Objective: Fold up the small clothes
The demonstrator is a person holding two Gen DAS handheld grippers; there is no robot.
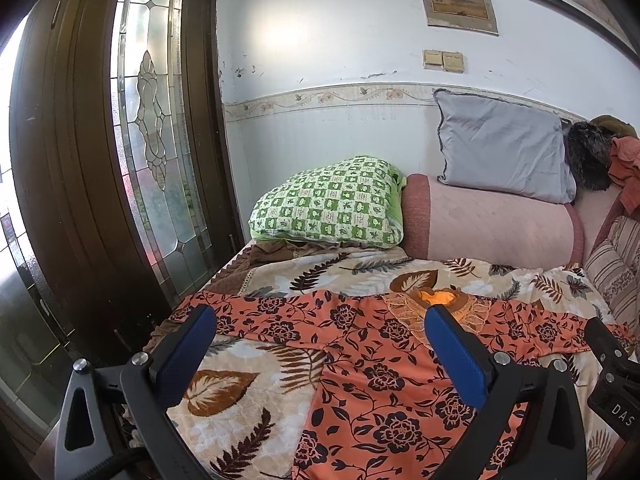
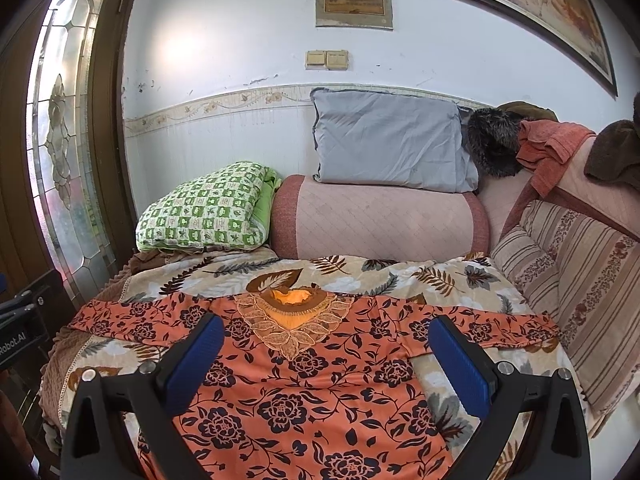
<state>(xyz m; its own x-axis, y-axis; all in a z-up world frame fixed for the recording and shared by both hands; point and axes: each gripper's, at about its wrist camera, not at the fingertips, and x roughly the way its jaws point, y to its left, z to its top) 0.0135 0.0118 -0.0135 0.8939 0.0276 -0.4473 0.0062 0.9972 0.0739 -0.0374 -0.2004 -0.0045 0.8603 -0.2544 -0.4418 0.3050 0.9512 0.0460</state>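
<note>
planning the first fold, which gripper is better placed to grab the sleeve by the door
Left. The left gripper is open beside that sleeve, near the door. The right gripper, also open, sits over the dress towards the other sleeve.

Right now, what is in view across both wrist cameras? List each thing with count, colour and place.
top: 1, orange with dark flowers, spread flat on the blanket, sleeves out
blanket: 1, beige with brown leaves, covering the bed
green pillow: 1, green and white check, far left on the bed
bolster: 1, pink, along the wall
grey pillow: 1, grey, on the bolster
striped cushion: 1, beige and brown stripes, right side
clothes pile: dark fur, orange and brown pieces, far right
door: 1, brown with leaded glass, left
switches: 2, cream, on the wall
painting: 1, framed, upper right
left gripper: blue pads, open over the top
right gripper: blue pads, open over the top
</note>
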